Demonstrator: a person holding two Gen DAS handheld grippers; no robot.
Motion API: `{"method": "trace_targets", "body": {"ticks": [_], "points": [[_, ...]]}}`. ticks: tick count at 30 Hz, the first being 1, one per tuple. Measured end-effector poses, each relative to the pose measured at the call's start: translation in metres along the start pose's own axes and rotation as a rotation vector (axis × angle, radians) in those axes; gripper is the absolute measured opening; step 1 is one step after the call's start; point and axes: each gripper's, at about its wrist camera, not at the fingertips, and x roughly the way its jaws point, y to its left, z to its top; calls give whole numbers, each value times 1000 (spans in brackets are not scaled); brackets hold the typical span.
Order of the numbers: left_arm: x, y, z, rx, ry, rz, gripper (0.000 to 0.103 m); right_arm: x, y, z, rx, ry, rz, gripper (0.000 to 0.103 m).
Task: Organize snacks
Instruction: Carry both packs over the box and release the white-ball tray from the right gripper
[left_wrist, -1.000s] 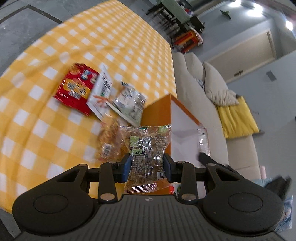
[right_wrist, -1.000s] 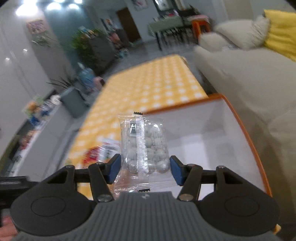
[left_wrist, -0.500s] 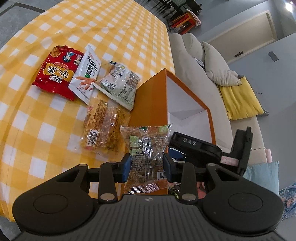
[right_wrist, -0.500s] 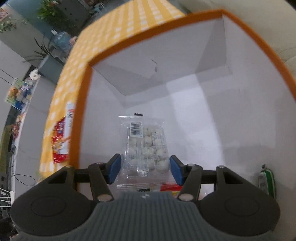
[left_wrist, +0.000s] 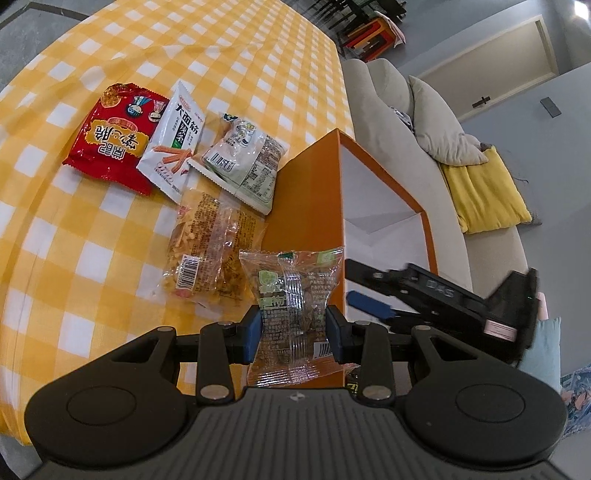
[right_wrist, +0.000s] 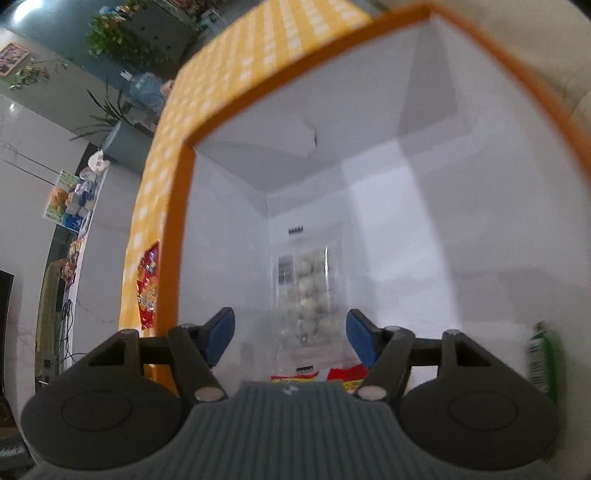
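My left gripper (left_wrist: 293, 334) is shut on a clear packet of brown snacks (left_wrist: 291, 299), held above the near corner of the orange box (left_wrist: 308, 206). My right gripper (right_wrist: 290, 338) is open over the box's white inside (right_wrist: 406, 221). It also shows in the left wrist view (left_wrist: 436, 295), reaching over the box. A clear packet of white balls (right_wrist: 306, 288) is blurred and loose between and beyond its fingers, inside the box. On the yellow checked cloth (left_wrist: 92, 240) lie a red bag (left_wrist: 110, 136), a white bag (left_wrist: 173, 136), a pale green bag (left_wrist: 243, 158) and a clear crisp packet (left_wrist: 210, 251).
A red and yellow packet (right_wrist: 332, 374) and a green packet (right_wrist: 543, 362) lie at the bottom of the box. A beige sofa (left_wrist: 424, 147) with a yellow cushion (left_wrist: 484, 195) stands right behind the box. The table's front edge is close below my left gripper.
My right gripper has opened and let go of the packet of white balls, which now drops inside the box. My left gripper still holds its packet and has barely moved.
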Motion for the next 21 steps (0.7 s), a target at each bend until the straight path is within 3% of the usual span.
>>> {"method": "trace_targets", "body": {"ticks": [6, 10, 14, 21], "points": [[-4, -10, -3, 30, -13, 12, 41, -47, -1, 1, -78, -86, -14, 66], [-7, -21, -6, 51, -15, 20, 41, -67, 13, -4, -253, -130, -100, 70], [-9, -37, -10, 83, -12, 19, 41, -75, 25, -11, -392, -128, -153, 71], [3, -67, -17, 150, -2, 75, 41, -71, 16, -12, -406, -88, -133, 71]]}}
